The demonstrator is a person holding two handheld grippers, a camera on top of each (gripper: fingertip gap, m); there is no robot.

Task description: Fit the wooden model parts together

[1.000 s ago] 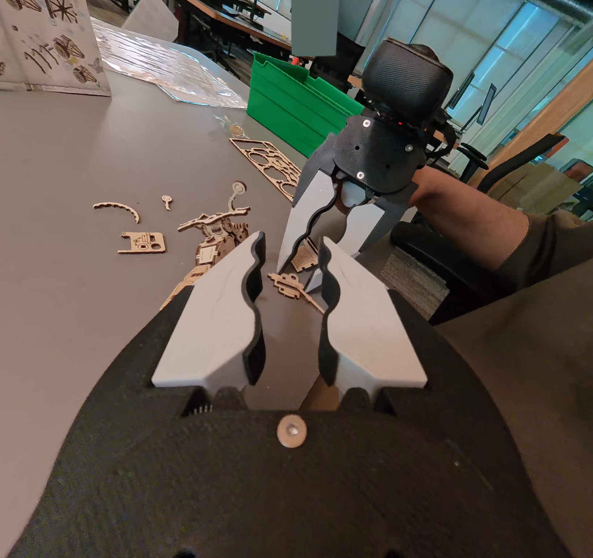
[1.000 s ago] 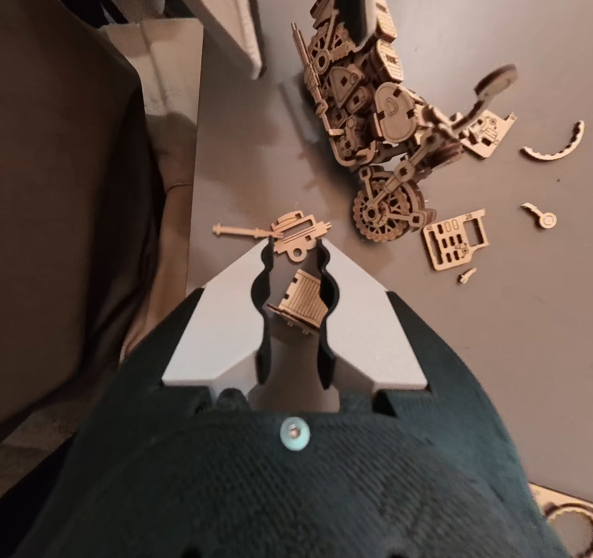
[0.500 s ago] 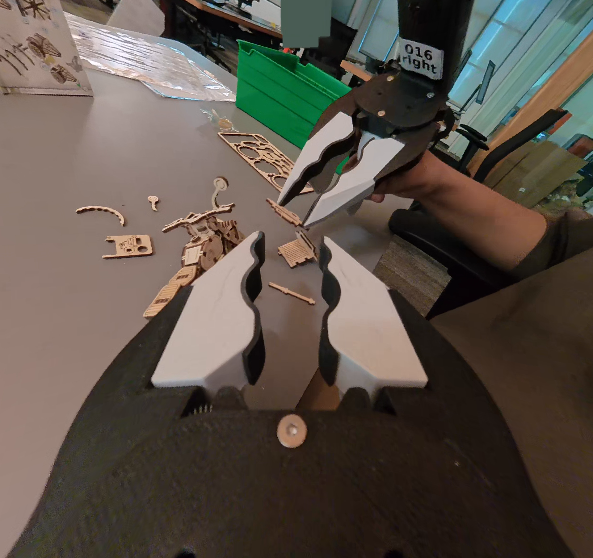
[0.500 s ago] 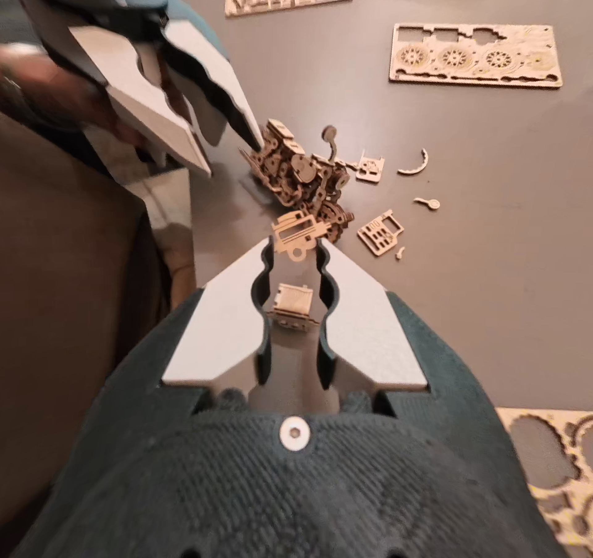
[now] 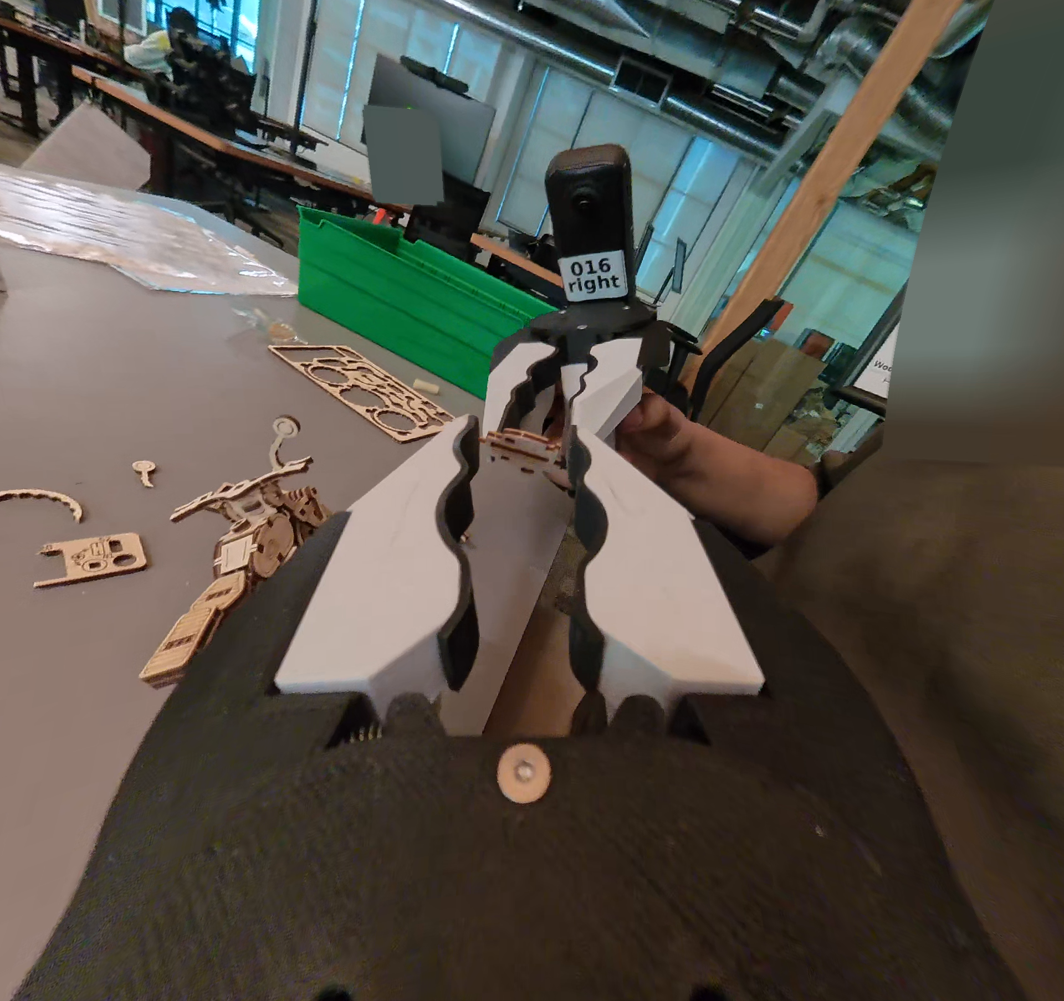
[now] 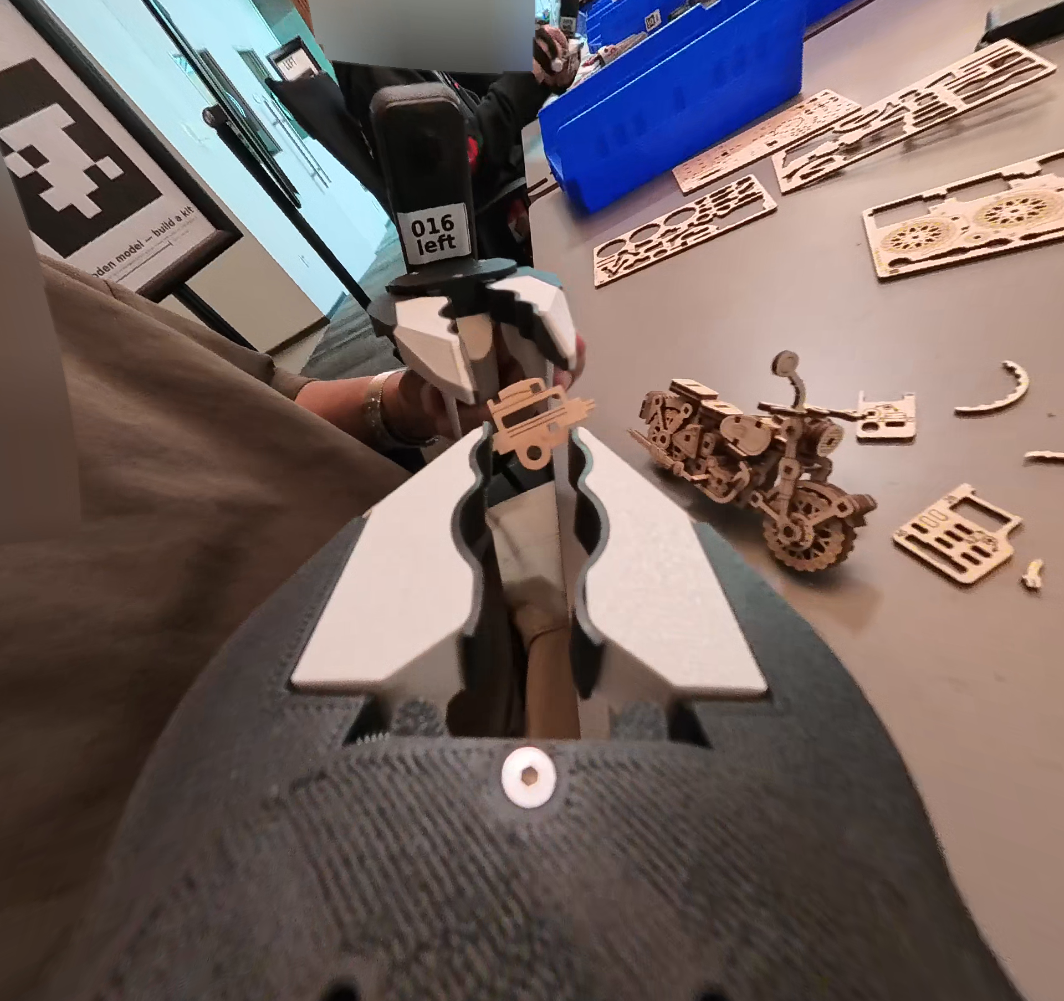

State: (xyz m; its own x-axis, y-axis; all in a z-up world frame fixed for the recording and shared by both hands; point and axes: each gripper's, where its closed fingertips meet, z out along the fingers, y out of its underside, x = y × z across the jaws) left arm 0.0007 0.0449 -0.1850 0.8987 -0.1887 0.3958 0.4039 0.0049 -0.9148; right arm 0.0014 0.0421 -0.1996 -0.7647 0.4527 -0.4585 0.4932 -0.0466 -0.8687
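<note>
My right gripper (image 6: 529,438) is shut on a flat wooden part (image 6: 532,426) and holds it up in the air, off the grey table (image 6: 806,685). In the left wrist view the part (image 5: 521,449) shows edge-on between my left gripper's (image 5: 523,444) tips. The left gripper is open and faces the right gripper (image 5: 541,415) tip to tip. I cannot tell whether its fingers touch the part. The left gripper also shows in the right wrist view (image 6: 495,363). The partly built wooden motorcycle (image 6: 748,455) stands on the table; it also shows in the left wrist view (image 5: 259,536).
Loose wooden pieces (image 6: 956,536) (image 5: 95,559) and cut-out sheets (image 6: 685,236) (image 5: 363,392) lie around the motorcycle. A green bin (image 5: 403,294) and a blue bin (image 6: 679,110) stand at the back. Both grippers hover near the table's front edge, close to the person's body. Both grippers' tips are close together, under 4 cm apart. It is some 9 centimetres from my right tips to the partly built wooden motorcycle (image 6: 748,455).
My right gripper has lifted the flat wooden part off the table and turned to face the left gripper. The left gripper has risen to meet it, still open.
</note>
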